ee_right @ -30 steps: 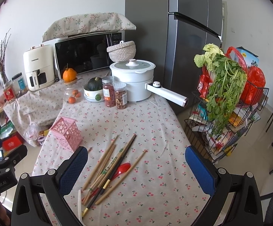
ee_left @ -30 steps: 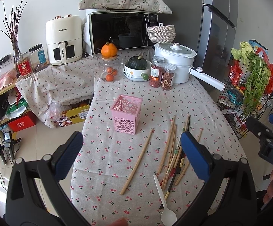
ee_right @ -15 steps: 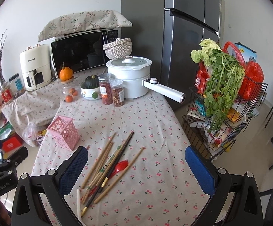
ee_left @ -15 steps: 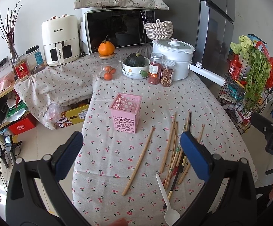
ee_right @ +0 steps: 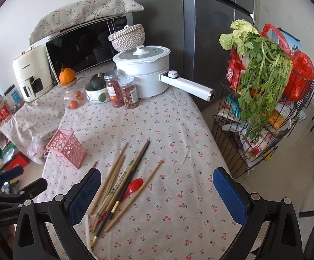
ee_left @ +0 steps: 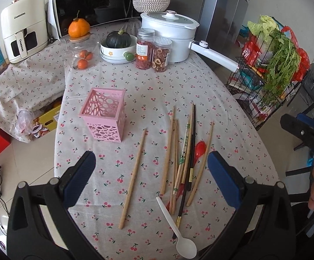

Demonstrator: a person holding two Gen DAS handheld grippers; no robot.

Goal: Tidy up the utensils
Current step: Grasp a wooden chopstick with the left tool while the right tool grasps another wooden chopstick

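A pink openwork holder (ee_left: 103, 117) stands upright and empty on the cherry-print tablecloth; it also shows in the right wrist view (ee_right: 66, 148). A lone wooden chopstick (ee_left: 133, 175) lies right of it. Further right lies a loose pile of wooden and black chopsticks (ee_left: 181, 151) over a red spoon (ee_left: 199, 149), with a white spoon (ee_left: 176, 227) near the front edge. The pile (ee_right: 122, 179) and red spoon (ee_right: 133, 186) show in the right wrist view. My left gripper (ee_left: 151, 177) is open and empty above the lone chopstick. My right gripper (ee_right: 157, 191) is open and empty above the pile's right side.
At the back stand a white pot (ee_left: 170, 35) with a long handle, two jars (ee_left: 152, 52), a bowl with a squash (ee_left: 117, 47), a jar of oranges (ee_left: 81, 54), a microwave and an air fryer. A wire rack with greens (ee_right: 263, 99) stands right of the table.
Both grippers have moved forward and lower toward the table. The utensils and holder now appear larger and nearer. Nothing on the table has moved.
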